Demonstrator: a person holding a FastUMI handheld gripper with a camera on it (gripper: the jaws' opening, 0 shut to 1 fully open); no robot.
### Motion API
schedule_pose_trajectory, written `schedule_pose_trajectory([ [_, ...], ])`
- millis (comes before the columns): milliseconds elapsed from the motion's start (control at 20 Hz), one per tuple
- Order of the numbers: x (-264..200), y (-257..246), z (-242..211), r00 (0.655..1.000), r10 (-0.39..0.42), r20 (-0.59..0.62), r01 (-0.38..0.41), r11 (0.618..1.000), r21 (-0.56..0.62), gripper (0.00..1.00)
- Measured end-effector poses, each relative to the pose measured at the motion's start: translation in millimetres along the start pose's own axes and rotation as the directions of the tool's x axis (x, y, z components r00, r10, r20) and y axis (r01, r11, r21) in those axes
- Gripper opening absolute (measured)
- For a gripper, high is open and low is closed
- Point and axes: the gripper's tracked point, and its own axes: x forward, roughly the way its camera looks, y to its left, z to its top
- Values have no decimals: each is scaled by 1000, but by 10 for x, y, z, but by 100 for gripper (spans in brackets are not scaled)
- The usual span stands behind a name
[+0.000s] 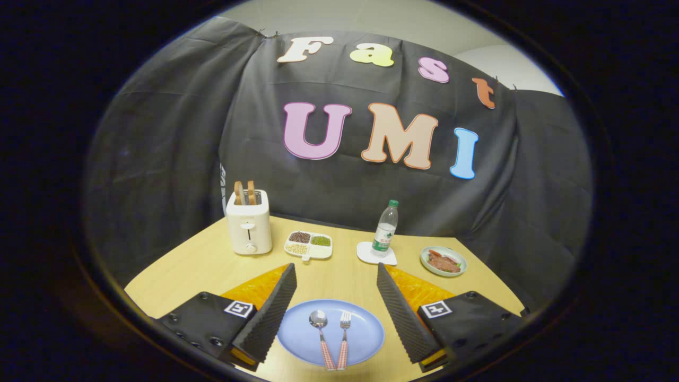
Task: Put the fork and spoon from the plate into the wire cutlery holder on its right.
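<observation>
Down between the fingers lie the spoon (320,331) and fork (344,333), side by side on the blue plate (366,339). Spread wide, the gripper (335,302) holds nothing. Beyond it stand a toaster (248,228) and bottle (385,228).

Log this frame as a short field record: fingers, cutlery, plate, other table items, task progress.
fingers: gripper open, holding nothing, one finger either side of the plate
plate: blue plate on the wooden table, between the fingers
cutlery: spoon and fork side by side on the plate, checked handles nearest
beyond fingers: toaster with bread, divided dish, bottle on a coaster, food dish
progress: neither piece picked up
</observation>
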Motion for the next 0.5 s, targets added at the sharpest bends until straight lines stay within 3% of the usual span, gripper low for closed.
schedule_pose_trajectory([
  [500,126,-206,-560,992,-26,-126,29,999,22,98],
])
